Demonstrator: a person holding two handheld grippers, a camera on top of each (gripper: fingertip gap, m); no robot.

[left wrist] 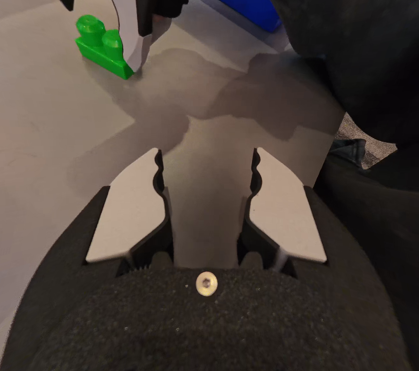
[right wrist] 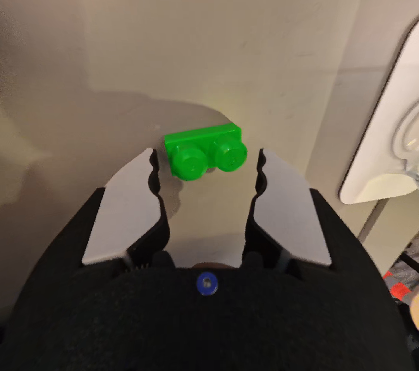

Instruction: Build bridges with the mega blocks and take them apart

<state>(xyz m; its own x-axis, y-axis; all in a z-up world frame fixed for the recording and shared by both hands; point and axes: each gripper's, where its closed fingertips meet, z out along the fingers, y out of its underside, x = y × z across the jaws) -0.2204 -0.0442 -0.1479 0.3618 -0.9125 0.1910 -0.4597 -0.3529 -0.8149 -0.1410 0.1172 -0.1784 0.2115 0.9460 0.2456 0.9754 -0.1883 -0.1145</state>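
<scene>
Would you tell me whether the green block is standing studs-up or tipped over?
Studs-up. The green block rests flat on the table, both round studs pointing upward; the open right hand-held gripper flanks it without touching.

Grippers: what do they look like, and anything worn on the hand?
Both grippers, left gripper and right gripper, have black bodies, white finger plates and wavy black inner pads. The left has a silver centre screw, the right a blue one. The right hand wears a black glove.

Both black textured-plastic grippers carry pale grey fingers (left wrist: 133, 203) with wavy black inner edges, the left one (left wrist: 207, 151) with a silver screw (left wrist: 206, 283), the right one (right wrist: 206, 151) a blue screw (right wrist: 206, 283).
</scene>
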